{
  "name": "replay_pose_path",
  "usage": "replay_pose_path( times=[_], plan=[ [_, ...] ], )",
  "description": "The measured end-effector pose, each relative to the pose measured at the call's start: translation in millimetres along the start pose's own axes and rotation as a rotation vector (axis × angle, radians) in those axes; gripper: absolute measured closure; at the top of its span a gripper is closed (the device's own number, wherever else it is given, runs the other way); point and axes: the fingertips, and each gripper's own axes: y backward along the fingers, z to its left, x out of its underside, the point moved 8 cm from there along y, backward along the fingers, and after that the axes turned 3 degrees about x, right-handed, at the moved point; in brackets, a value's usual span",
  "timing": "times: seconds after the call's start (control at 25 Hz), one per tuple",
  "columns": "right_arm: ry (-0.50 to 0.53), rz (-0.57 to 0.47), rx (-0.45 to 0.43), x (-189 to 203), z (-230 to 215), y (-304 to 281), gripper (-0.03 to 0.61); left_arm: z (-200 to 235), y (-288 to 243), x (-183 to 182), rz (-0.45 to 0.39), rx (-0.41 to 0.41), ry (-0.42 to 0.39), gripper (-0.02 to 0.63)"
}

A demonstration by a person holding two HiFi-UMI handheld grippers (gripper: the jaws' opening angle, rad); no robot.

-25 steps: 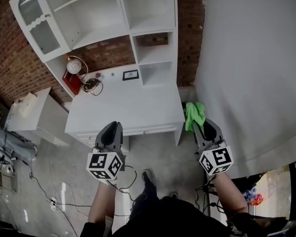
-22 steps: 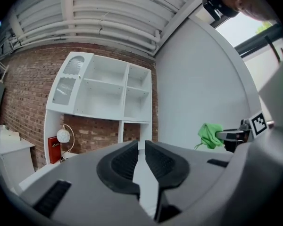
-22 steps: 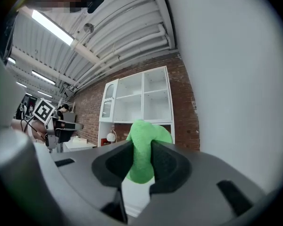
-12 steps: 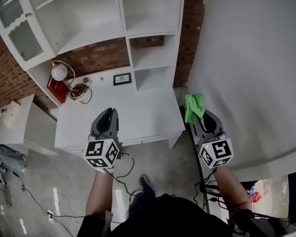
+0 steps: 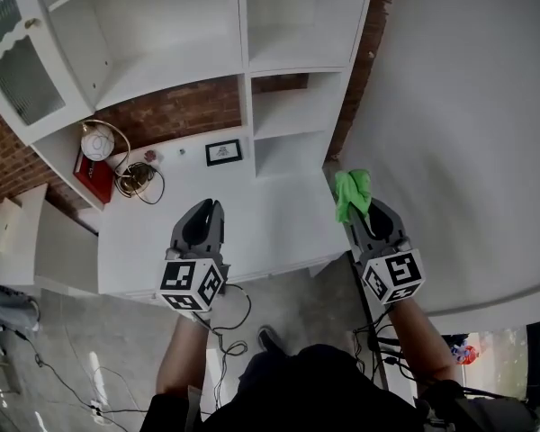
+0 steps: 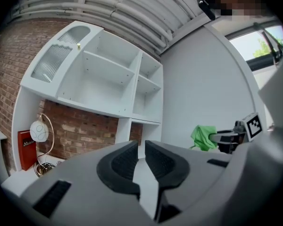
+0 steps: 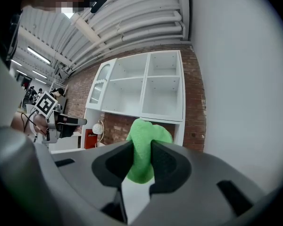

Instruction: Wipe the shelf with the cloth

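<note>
A white shelf unit [image 5: 248, 62] with open compartments stands on a white desk [image 5: 252, 214] against a brick wall. My right gripper [image 5: 364, 209] is shut on a green cloth [image 5: 352, 190], which bunches out past the jaws at the desk's right end. In the right gripper view the green cloth [image 7: 146, 140] sits squeezed between the pads, in front of the shelf unit [image 7: 146, 91]. My left gripper [image 5: 207, 210] hovers over the desk's front edge, jaws together and holding nothing. The left gripper view shows its pads [image 6: 127, 160] almost touching, and the green cloth [image 6: 203, 136] off to the right.
On the desk's left part are a globe lamp [image 5: 94, 142], a red book [image 5: 88, 174], coiled cables [image 5: 135, 178] and a small picture frame [image 5: 222, 152]. A glass cabinet door [image 5: 18, 70] hangs at left. A plain white wall [image 5: 459, 106] closes the right. A cable [image 5: 234, 304] lies on the floor.
The person has stepped closer: the desk and shelf fill more of the head view. Both grippers have come forward over the desk's front edge, the cloth still held in the right one.
</note>
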Motion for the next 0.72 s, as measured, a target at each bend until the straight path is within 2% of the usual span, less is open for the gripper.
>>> replay_pose_path(
  times=[0.4, 0.72],
  plan=[
    [0.011, 0.037, -0.052, 10, 18, -49, 0.485, 25, -15, 10, -0.001, 0.005, 0.034, 0.568],
    [-0.012, 0.005, -0.174, 24, 10, -102, 0.485, 19, -39, 6, 0.020, -0.071, 0.002, 0.568]
  ],
)
